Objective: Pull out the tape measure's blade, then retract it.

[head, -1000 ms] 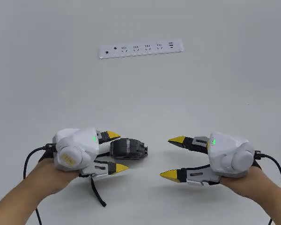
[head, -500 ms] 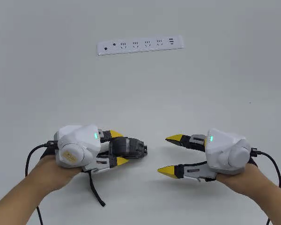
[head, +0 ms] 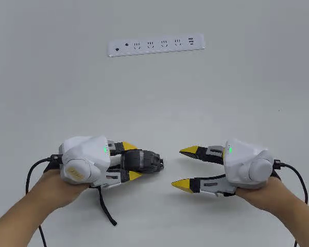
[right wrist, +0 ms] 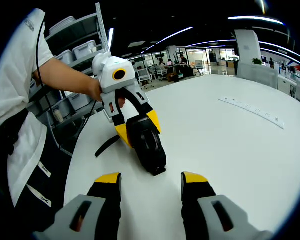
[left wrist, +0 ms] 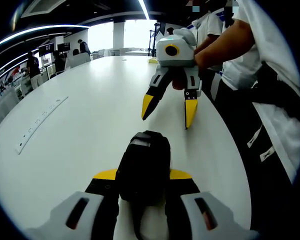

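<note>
Black tape measure (head: 142,161) pinched in left tool (head: 132,161); right tool (head: 184,167) spread, nearby. Step: pre-pull. Next: nip blade end, draw out.

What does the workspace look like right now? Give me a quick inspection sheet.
Surface: white table, plain.
Job's things: black tape measure on the table, blade not pulled out; black strap trailing toward the person.
Clutter: white power strip at the far side.
Grippers: left gripper shut on the tape measure; right gripper open, facing it, apart.
Cables: black cable from each gripper's rear.
Surroundings: office with storage shelves.
</note>
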